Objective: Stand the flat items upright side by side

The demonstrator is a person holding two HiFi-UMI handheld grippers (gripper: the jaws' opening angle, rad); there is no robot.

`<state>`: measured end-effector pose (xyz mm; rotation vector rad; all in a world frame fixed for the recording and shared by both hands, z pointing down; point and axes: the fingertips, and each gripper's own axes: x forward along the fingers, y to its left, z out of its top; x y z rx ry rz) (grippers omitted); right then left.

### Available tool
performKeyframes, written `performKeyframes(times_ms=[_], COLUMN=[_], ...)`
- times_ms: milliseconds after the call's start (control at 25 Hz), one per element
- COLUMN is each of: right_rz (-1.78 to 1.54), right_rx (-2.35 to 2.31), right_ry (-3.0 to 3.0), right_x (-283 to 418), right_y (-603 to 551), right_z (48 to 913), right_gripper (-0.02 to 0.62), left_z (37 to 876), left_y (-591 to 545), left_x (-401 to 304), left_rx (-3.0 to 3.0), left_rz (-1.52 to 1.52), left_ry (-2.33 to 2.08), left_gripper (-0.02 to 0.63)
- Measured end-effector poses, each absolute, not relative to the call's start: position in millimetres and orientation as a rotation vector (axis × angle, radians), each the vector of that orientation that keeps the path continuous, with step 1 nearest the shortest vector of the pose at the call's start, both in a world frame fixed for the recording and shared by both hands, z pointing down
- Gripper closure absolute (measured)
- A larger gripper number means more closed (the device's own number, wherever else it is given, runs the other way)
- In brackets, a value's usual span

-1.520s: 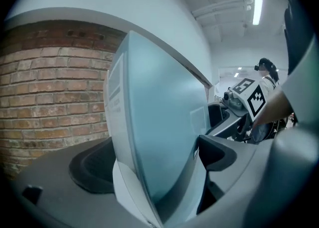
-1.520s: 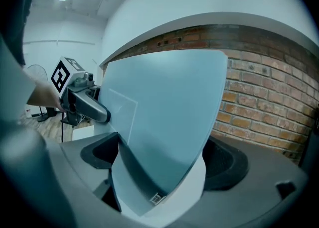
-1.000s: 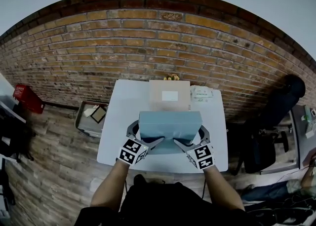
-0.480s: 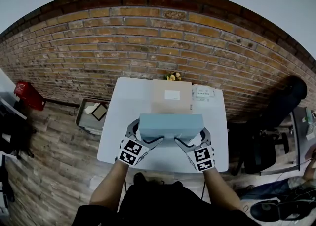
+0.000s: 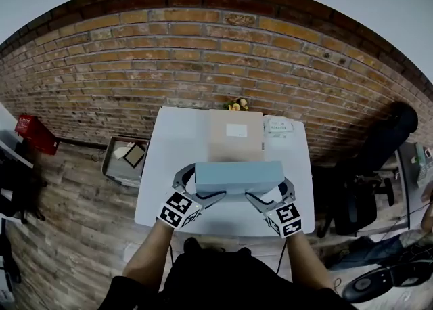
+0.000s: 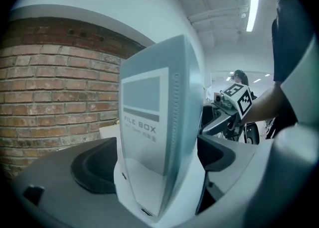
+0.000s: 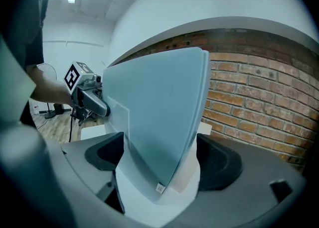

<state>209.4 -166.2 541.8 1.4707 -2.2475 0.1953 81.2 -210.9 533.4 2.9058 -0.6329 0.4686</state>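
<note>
File box (image 5: 238, 176), blue-grey, up on its long edge, lying crosswise over the near half of the table (image 5: 166, 166). Left claw (image 5: 198, 187) has its left end and right claw (image 5: 272, 191) its right end, so the box spans the gap between the two.

Left gripper view: the labelled end sits deep in the throat. Jaws stand wide, a pad against each side. Gripped.

Right gripper view: the plain end sits between the jaws in the same way. These jaws have just been closing. They stand wide apart, clamped on the box's sides.

Hard to see:
- The box's lower edge is hidden by the box itself and by both claws. Cannot tell if it rests on the table or hangs clear.
- Carton (image 5: 235, 135) lies flat behind, its near edge covered by the file box. Touching or apart, unclear.
- Small white pack (image 5: 277, 126) just right of the carton, print unreadable.
- Something yellow (image 5: 235, 105) at the table's far edge, too small to name.
</note>
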Motion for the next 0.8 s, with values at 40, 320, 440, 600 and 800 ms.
performKeyframes(times_ms=[40,320,440,600,800], right_rz=[0.202,0.287,0.306,0.326,0.348], right_rx=[1.478,1.522,1.53,1.526,1.545], right_ry=[-2.246,-2.26,-2.249,-2.267,-2.258], right_x=[210.9,216.4,218.2,214.3,210.4], right_y=[-165.6,-155.8,-153.5,-157.5,-165.3], right_z=[541.8,534.5,535.6,538.4,544.9], right_gripper=[0.126,0.126,0.126,0.126,0.129], left_z=[533.0,525.9,524.5,528.5,532.7], left_y=[-210.2,-209.7,-211.3,-207.2,-205.1], left_x=[79.9,62.9,57.1,60.4,66.8], left_rx=[2.907,2.915,2.915,2.924,2.908], left_rz=[0.468,0.463,0.455,0.504,0.522], left_ry=[-0.622,-0.592,-0.6,-0.595,-0.605], left_gripper=[0.075,0.075,0.075,0.075,0.075])
